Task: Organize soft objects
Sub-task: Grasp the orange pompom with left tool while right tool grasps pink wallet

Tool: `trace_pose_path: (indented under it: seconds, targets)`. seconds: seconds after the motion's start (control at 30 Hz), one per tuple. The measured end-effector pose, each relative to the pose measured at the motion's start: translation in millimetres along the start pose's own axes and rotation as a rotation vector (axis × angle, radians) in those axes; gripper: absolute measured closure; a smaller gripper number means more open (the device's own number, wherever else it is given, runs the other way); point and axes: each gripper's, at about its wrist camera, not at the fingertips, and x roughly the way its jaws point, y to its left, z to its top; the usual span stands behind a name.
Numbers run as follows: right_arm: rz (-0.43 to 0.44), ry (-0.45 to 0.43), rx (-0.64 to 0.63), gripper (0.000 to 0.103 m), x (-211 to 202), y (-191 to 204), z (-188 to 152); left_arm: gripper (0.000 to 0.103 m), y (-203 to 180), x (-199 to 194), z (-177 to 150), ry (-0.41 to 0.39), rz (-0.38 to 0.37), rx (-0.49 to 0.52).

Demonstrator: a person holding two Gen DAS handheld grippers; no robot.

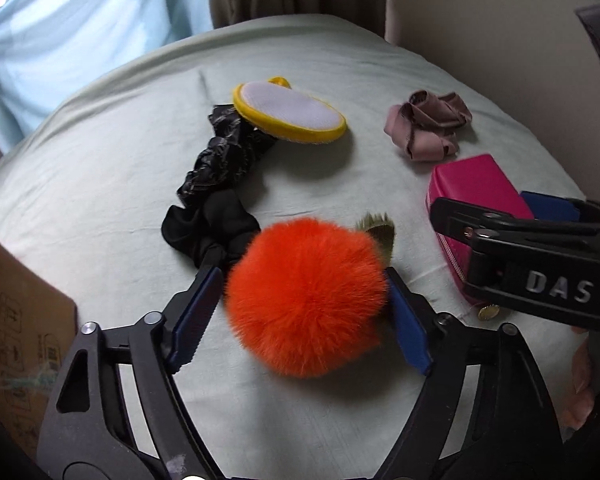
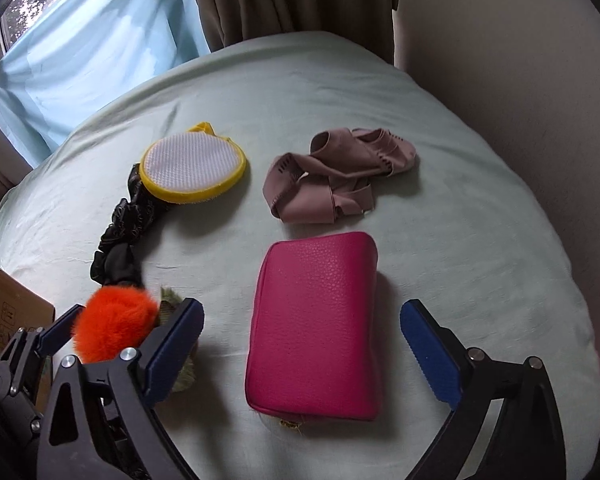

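The pink pouch (image 2: 316, 328) is framed dead ahead btwn the wide-open right hand-held gripper (image 2: 300, 344), long axis along its fingers, flat on the bed (image 2: 480, 240), while the orange pompom (image 1: 306, 296) is bracketed, poss. held, by the left hand-held gripper (image 1: 304, 316).

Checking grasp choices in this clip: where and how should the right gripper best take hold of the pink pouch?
Probably across the pink pouch at its narrow width, coming from above at the near end. It lies flat on the bed sheet, long axis running away from the right gripper, whose open fingers already straddle its long sides. The zipper edge faces the camera, so both sides are free.
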Motion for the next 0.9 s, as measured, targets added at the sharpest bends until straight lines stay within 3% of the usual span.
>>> trace_pose_path:
  seconds: [0.07,0.2,0.33,0.73,0.9]
  targets:
    - [0.006,0.013,0.004,0.021,7.4,-1.2,-0.7,0.034,-4.1,2.6,-0.7,-0.001,0.002,0.033]
    - [0.008,0.047,0.011,0.024,22.9,-3.8,-3.3,0.051,-9.3,9.1,-2.6,0.009,-0.005,0.07]
    - [-0.005,0.059,0.016,0.028,29.9,-4.8,-5.8,0.059,-12.1,13.3,-4.0,0.018,-0.015,0.087]
    - [-0.042,0.062,-0.043,0.055,32.6,1.5,-8.0,0.065,-10.3,13.8,1.1,0.032,-0.04,0.094]
    - [-0.017,0.05,-0.018,0.059,24.6,-1.8,-3.4,0.065,-9.6,6.1,7.2,0.024,-0.034,0.087]
